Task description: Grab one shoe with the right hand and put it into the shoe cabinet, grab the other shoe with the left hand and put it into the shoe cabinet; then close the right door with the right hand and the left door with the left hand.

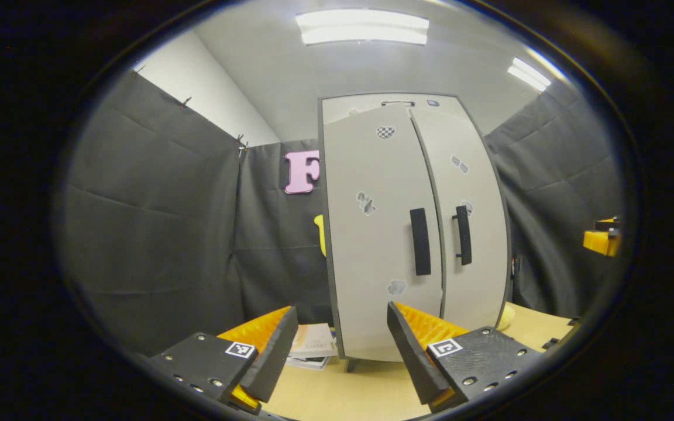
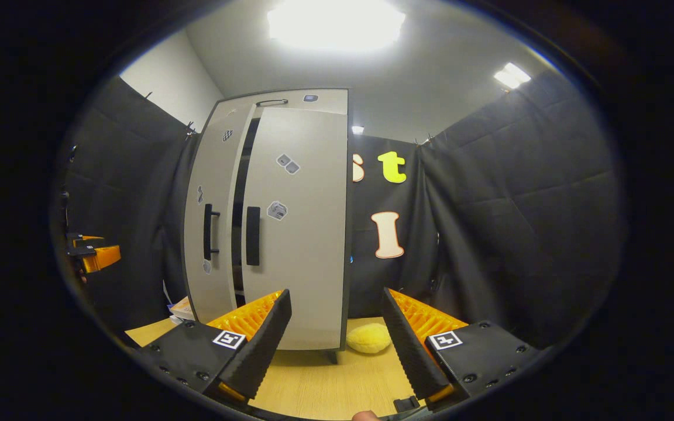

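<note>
Ahead of both grippers: shoe cabinet [image 1: 413, 228] | left gripper [image 1: 341, 345] spread | right gripper [image 2: 337, 333] spread

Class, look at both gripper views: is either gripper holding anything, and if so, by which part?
Nothing is held. The left gripper and the right gripper are both open with empty gaps, facing the cabinet.

Both handheld tools look alike: the left gripper [image 1: 341, 345] and the right gripper [image 2: 337, 333] each carry two wedge-shaped fingers with ribbed inner faces, mounted on dark textured blocks studded with small screws, each block bearing a square black-and-white marker.
</note>
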Motion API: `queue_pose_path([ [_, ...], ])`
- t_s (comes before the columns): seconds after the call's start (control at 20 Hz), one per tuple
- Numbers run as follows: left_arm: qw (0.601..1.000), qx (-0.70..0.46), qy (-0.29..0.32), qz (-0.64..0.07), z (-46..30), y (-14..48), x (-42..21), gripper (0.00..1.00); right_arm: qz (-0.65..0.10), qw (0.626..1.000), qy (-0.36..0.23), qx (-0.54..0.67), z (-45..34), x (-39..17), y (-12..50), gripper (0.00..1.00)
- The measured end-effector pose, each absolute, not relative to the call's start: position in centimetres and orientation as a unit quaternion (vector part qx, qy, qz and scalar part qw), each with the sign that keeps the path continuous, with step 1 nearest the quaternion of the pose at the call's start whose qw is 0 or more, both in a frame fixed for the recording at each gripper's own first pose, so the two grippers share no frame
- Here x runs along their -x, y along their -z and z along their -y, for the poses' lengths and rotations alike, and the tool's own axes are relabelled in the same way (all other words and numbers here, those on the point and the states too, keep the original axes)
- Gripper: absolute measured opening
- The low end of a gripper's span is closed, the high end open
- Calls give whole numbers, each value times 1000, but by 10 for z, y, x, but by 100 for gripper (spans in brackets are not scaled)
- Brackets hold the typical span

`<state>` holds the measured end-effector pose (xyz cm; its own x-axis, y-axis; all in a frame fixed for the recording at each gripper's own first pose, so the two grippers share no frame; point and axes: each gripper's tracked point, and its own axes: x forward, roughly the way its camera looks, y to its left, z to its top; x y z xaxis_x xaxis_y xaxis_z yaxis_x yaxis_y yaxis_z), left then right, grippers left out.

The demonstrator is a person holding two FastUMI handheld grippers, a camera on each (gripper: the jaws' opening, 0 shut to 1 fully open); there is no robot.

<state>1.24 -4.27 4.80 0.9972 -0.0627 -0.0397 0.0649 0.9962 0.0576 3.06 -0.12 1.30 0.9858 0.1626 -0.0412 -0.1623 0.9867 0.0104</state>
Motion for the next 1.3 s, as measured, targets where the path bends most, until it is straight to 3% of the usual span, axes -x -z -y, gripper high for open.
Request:
queue_pose_path([
  [1.3,999,-34,12,-27,0,-38,6,97,-18,996,-86,-3,-17,-22,-11,98],
])
